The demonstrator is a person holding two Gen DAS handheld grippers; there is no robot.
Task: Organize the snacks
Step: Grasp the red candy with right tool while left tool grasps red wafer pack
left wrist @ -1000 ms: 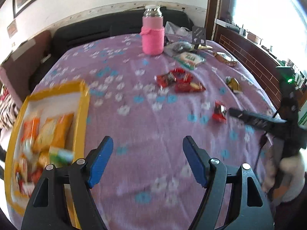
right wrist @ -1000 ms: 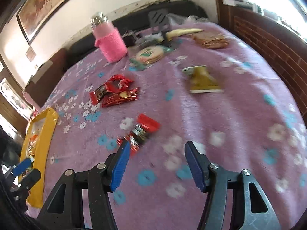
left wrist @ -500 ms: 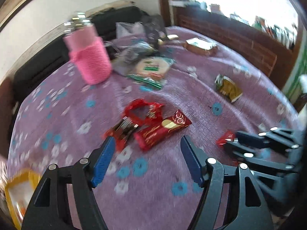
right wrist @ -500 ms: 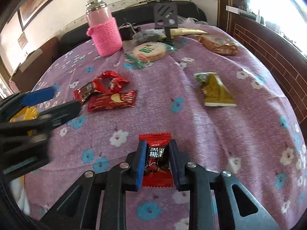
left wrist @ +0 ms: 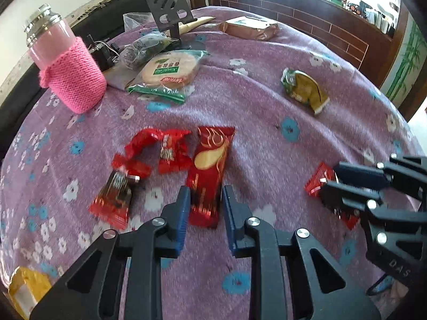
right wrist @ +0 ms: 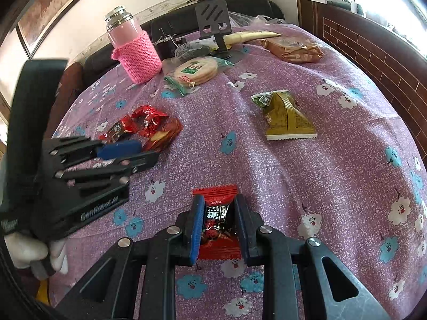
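My left gripper (left wrist: 205, 200) is closed on the near end of a long red snack bar (left wrist: 209, 170) lying on the purple flowered cloth. Two smaller red candy packs (left wrist: 170, 150) and a dark red pack (left wrist: 113, 200) lie just left of it. My right gripper (right wrist: 217, 213) is shut on a red brown-sugar candy pack (right wrist: 217, 221); it also shows at the right of the left wrist view (left wrist: 328, 186). A green-gold triangular pack (right wrist: 285, 116) lies farther right.
A pink knit-sleeved bottle (left wrist: 66, 72), a round rice cracker pack (left wrist: 170, 70), a black phone stand (left wrist: 170, 8) and a brown bread pack (left wrist: 250, 28) stand at the back. A corner of the yellow tray (left wrist: 26, 288) shows at lower left. A brick-pattern wall borders the right.
My left gripper swung from the tray to the red snacks and closed on the long bar. My right gripper closed on the red candy pack and holds it.
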